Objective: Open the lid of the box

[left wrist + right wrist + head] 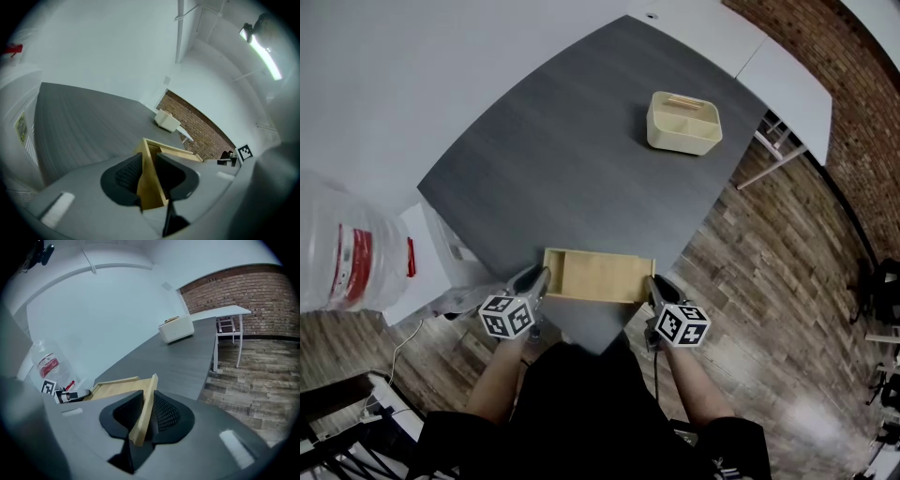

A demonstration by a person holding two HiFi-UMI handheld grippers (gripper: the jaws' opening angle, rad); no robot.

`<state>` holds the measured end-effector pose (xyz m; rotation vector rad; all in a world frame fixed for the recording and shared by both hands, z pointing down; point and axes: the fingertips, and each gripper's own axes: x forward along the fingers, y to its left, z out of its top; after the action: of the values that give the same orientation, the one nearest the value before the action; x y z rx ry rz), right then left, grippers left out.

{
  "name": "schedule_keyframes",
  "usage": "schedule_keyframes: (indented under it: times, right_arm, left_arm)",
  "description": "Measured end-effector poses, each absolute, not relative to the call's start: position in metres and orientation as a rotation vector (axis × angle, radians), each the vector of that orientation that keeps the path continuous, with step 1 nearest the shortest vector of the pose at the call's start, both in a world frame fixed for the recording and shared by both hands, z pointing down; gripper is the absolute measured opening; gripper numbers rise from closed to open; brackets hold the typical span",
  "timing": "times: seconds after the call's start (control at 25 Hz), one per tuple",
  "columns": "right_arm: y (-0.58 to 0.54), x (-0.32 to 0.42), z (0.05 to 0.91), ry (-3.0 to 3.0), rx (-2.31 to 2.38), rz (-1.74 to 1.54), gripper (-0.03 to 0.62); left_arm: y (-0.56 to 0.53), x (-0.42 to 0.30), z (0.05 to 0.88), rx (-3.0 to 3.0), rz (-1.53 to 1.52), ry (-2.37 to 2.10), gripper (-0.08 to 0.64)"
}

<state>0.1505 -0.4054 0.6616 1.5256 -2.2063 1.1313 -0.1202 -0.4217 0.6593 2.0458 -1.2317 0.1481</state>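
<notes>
Head view. The box point(598, 276) lay at the near corner of the dark bench point(562, 169), its long side across our front. The left claw point(539, 278) stood at its left end and the right claw point(653, 286) at its right end. A cream container point(684, 122) stood well apart, toward the far side. The box was pale wood, low and rectangular, with a thin raised rim round a sunken top face. We could not tell a separate lid from this face.

Left gripper view. The claw was closed narrow on the box's thin left end wall point(151, 187), with a ribbed pad against each side of the wall.

Right gripper view. The claw likewise held the right end wall point(143, 413), pinched narrow between its pads.

Procedure, as we judged it: both ends should be gripped evenly and the box kept flat on the bench. Because it sat close to the corner, any pull toward us risked tipping it off.
</notes>
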Motion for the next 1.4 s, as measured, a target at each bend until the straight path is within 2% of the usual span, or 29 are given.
schedule_keyframes:
  times: [0.52, 1.4]
  right_arm:
    - [-0.404, 0.192, 0.662, -2.127, 1.651, 1.098, 0.057]
    - [-0.401, 0.240, 0.662, -2.016, 1.808, 1.030, 0.043]
  left_arm:
    - [-0.422, -0.120, 0.661, 2.084, 0.321, -1.311, 0.063]
    - [-0.425, -0.121, 0.663, 2.064, 0.388, -1.361, 0.058]
